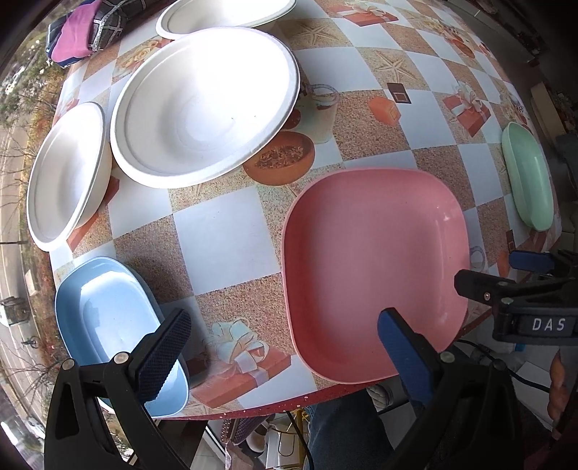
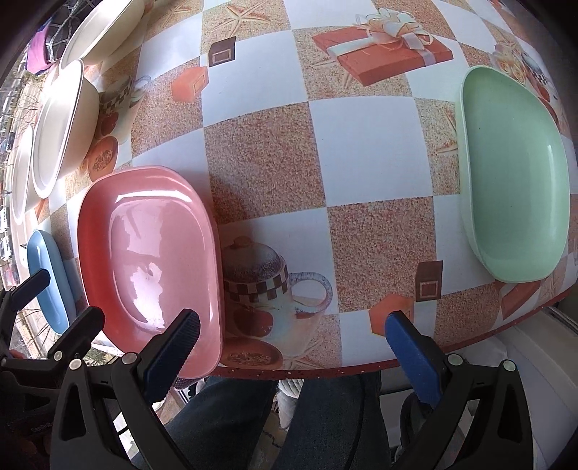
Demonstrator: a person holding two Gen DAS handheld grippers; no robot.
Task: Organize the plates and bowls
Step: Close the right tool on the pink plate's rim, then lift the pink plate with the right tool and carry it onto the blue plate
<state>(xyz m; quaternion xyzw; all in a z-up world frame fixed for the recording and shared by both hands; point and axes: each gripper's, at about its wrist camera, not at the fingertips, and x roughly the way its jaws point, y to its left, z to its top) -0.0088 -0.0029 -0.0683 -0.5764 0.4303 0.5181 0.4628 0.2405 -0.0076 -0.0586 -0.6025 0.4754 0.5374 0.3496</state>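
Three white bowls sit at the far left of the surface; the farthest is cut off by the frame edge in my left view. Folded cloth beyond them, pattern hard to make out. My left gripper is spread wide, holding nothing, over the near edge between the blue plate and the pink plate. My right gripper is likewise released and empty, its left finger over the pink plate's near rim; the green plate lies well apart to the right. Legible on the right gripper body: "DAS".
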